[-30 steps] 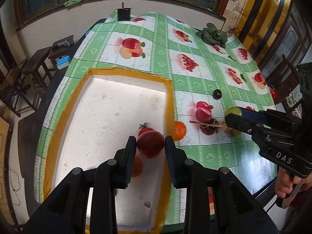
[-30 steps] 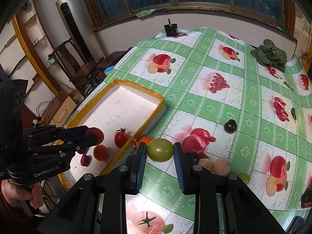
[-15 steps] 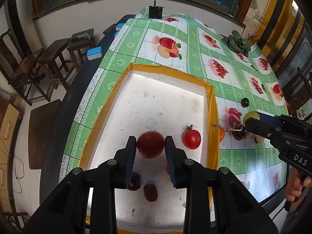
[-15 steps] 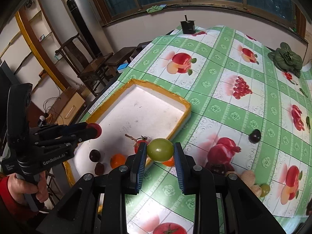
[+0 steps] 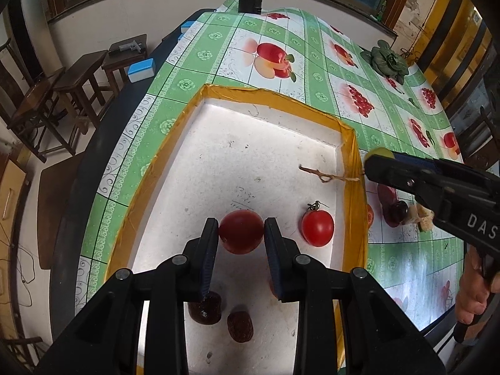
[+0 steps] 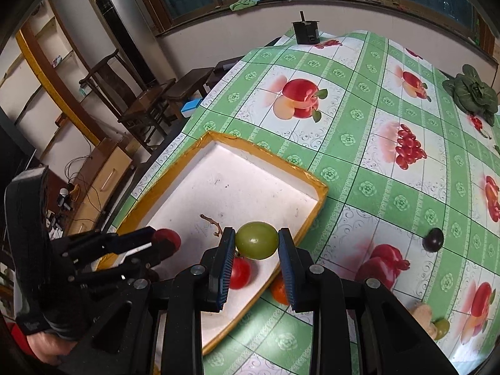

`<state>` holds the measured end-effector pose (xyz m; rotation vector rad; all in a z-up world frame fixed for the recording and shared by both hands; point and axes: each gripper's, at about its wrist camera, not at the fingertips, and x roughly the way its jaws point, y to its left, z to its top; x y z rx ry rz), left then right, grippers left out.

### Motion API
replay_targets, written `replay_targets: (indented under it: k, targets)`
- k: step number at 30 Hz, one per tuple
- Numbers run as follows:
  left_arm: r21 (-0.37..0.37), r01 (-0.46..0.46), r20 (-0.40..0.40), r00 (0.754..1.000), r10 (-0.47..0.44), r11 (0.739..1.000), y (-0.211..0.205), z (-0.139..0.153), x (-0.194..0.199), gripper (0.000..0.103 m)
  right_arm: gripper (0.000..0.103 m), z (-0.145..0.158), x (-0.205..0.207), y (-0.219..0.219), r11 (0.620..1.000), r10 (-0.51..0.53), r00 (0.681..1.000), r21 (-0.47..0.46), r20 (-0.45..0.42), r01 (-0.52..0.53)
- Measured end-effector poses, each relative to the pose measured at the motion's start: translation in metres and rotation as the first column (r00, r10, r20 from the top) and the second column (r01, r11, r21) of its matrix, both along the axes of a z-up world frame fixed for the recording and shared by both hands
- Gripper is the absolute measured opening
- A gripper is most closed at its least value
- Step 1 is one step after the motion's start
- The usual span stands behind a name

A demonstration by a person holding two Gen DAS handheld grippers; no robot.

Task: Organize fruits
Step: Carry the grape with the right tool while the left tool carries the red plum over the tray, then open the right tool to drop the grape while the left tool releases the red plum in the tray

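- Left wrist view fills its middle with the shallow white foam tray edged in yellow tape (image 5: pixel 351 168), lying on the green-and-white fruit-print tablecloth (image 5: pixel 218 50); the main risk, as I judge it, is a fruit let go from height, bouncing on the hard foam and rolling over the low rim.
- Lower centre of that view, the left gripper (image 5: pixel 241 234) is clenched on a dark red round tomato (image 5: pixel 241 232), held above the tray floor; how high it hangs I cannot tell.
- Right wrist view, lower centre, shows the right gripper (image 6: pixel 257 243) clamped on a smooth green round fruit (image 6: pixel 257 240), which hangs about over the tray's near right rim (image 6: pixel 307 225); released there it could strike the rim and drop outside.
- Both grippers work close together over the same end of the tray, so a careless swing could knock one against the other and shake a fruit loose.
- Inside the tray, right of the held tomato, lies a bright red tomato with a green stem (image 5: pixel 317 228); a falling fruit could hit it and send it rolling.
- At the bottom of the left wrist view two small dark wrinkled fruits (image 5: pixel 239 326) lie on the tray floor, partly under the gripper.
- A thin brown twig (image 5: pixel 325 176) shows at the tray's right side; whether it rests there or hangs from the right gripper is unclear.
- Outside the tray, an orange fruit (image 6: pixel 279 290) sits just beside its wall and a small dark round fruit (image 6: pixel 433 240) well apart on the cloth.
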<state>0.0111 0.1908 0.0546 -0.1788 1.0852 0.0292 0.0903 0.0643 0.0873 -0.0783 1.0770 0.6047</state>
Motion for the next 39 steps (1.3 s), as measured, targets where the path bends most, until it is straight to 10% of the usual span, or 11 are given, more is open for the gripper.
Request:
replay_targets:
  k: [39]
  targets:
    - [-0.038,0.035,-0.041,0.998,-0.037,0.999,0.006,-0.023,0.019,0.028,0.028,-0.062,0.036,0.048,0.992,0.027,0.997,-0.119,-0.075,-0.036]
